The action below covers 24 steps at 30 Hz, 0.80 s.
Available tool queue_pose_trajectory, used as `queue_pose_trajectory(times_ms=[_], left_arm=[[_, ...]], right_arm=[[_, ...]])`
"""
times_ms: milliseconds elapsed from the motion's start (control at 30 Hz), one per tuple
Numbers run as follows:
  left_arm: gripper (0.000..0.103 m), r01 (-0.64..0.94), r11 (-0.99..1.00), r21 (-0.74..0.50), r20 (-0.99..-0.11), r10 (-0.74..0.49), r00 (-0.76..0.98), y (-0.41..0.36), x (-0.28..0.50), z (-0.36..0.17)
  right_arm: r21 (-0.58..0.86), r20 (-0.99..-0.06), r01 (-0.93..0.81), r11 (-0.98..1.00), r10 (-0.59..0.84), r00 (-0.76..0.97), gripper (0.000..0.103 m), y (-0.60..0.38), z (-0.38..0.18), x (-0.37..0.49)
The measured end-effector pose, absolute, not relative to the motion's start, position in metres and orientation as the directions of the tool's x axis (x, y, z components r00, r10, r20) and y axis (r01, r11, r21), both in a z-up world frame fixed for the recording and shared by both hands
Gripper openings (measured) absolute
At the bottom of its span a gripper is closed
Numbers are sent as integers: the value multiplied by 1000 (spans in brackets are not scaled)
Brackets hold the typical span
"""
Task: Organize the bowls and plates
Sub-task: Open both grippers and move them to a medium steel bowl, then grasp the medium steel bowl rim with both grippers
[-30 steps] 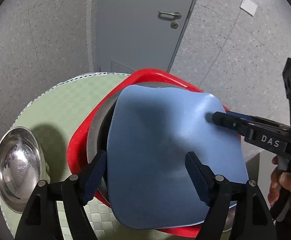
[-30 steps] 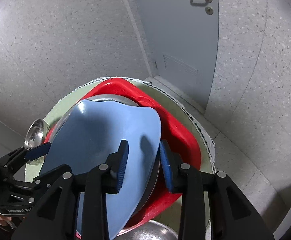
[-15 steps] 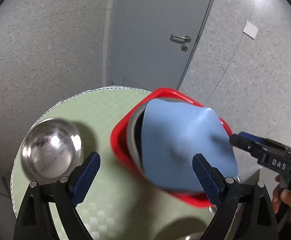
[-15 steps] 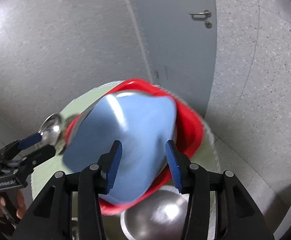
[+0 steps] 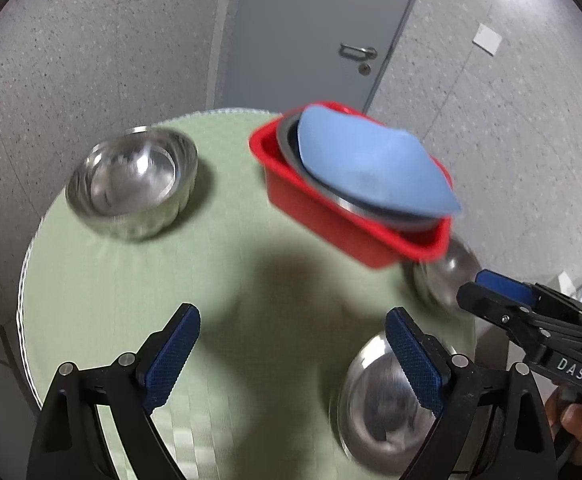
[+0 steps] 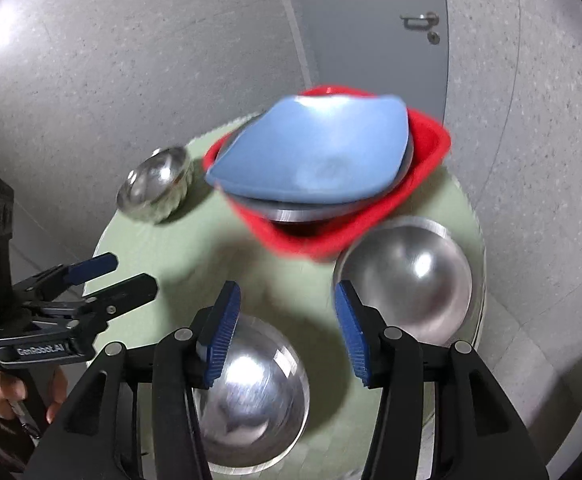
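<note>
A blue square plate (image 5: pixel 367 164) (image 6: pixel 315 160) lies tilted on a steel plate (image 5: pixel 291 148) (image 6: pixel 291 213) inside a red tub (image 5: pixel 323 208) (image 6: pixel 331 240) at the far side of the round green table (image 5: pixel 131 300) (image 6: pixel 163 248). A fluted steel bowl (image 5: pixel 131 184) (image 6: pixel 155 188) stands at the left. Two smooth steel bowls sit nearer, one (image 5: pixel 387 400) (image 6: pixel 251 396) in front and one (image 5: pixel 443 276) (image 6: pixel 411 280) at the right. My left gripper (image 5: pixel 291 356) (image 6: pixel 103 276) is open and empty. My right gripper (image 6: pixel 287 336) (image 5: pixel 487 292) is open and empty, above the near bowl.
The table stands on a speckled grey floor, close to a grey door (image 5: pixel 315 28) (image 6: pixel 371 20) with a lever handle. The table's edge runs close behind the red tub and beside the right bowl.
Both grippers have let go of the blue plate and pulled back and up. The plate now rests in the red tub, and the near bowls have come into view.
</note>
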<state>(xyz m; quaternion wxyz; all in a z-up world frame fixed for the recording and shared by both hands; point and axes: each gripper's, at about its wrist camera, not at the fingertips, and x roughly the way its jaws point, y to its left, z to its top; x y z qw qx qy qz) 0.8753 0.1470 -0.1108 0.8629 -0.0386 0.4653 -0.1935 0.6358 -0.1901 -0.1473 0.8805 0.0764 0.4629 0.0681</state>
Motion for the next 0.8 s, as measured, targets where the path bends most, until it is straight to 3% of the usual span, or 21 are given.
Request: queue_pose_trajectory(times_ms=[200, 400, 467, 500, 567, 800], left_arm=[[89, 329, 907, -262, -817, -390, 424, 147, 854, -126], [71, 367, 892, -264, -841, -399, 365, 136, 850, -138], [52, 389, 882, -265, -849, -405, 339, 130, 850, -144], [47, 397, 879, -265, -854, -405, 326, 128, 850, -146], [17, 409, 869, -278, -863, -413, 291, 125, 851, -151], [16, 407, 873, -267, -848, -414, 332, 133, 853, -141]], right_arm=[[225, -838, 2, 974, 193, 511, 51, -188, -173, 603], [243, -861, 39, 969, 197, 468, 50, -187, -197, 587], [260, -867, 49, 964, 210, 451, 47, -186, -205, 586], [270, -871, 52, 962, 220, 440, 38, -186, -210, 585], [273, -878, 58, 960, 225, 423, 31, -185, -217, 585], [263, -879, 50, 964, 217, 425, 21, -179, -214, 589]])
